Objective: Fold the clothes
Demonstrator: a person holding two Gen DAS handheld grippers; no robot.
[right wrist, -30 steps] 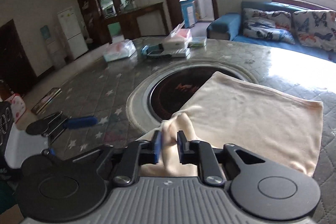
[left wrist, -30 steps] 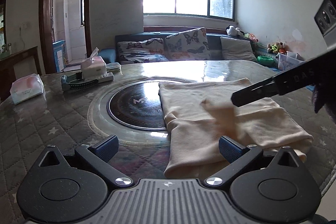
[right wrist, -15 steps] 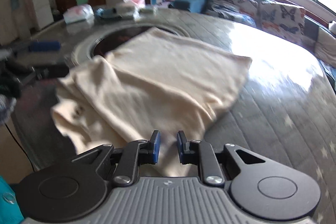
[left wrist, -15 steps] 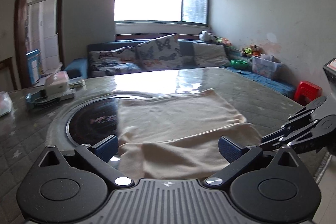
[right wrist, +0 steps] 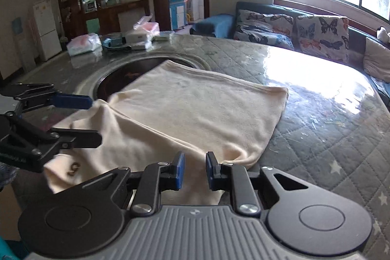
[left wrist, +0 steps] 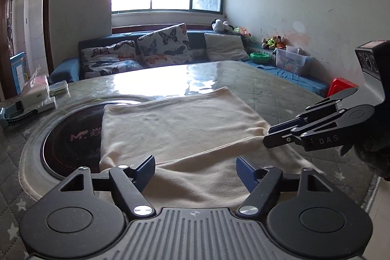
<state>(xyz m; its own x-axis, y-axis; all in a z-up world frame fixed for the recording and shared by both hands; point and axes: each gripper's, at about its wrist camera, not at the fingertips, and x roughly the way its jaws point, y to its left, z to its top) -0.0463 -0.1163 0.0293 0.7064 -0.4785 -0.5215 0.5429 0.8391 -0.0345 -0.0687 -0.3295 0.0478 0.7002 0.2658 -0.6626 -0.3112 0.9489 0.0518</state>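
A cream garment [left wrist: 180, 128] lies partly folded on the table, over the edge of a dark round hotplate [left wrist: 73, 138]; it also shows in the right wrist view [right wrist: 195, 113]. My left gripper [left wrist: 196, 168] is open, its jaws astride the garment's near fold. My right gripper [right wrist: 194, 171] is nearly closed with a narrow gap over the garment's near right edge; cloth shows between its jaws. The right gripper also shows in the left wrist view [left wrist: 268, 137] at the garment's right edge. The left gripper [right wrist: 93, 118] shows open in the right wrist view at the garment's left corner.
The quilted table [left wrist: 280, 94] has a glossy far side. Tissue boxes and small items [left wrist: 34, 94] sit at its far left. A sofa with butterfly cushions [left wrist: 158, 48] stands behind. A red stool [left wrist: 341, 87] is at the right.
The right gripper let go of the raised cloth, swung to the garment's right edge and came down on it. The left gripper moved in over the near fold. The garment now lies flatter.
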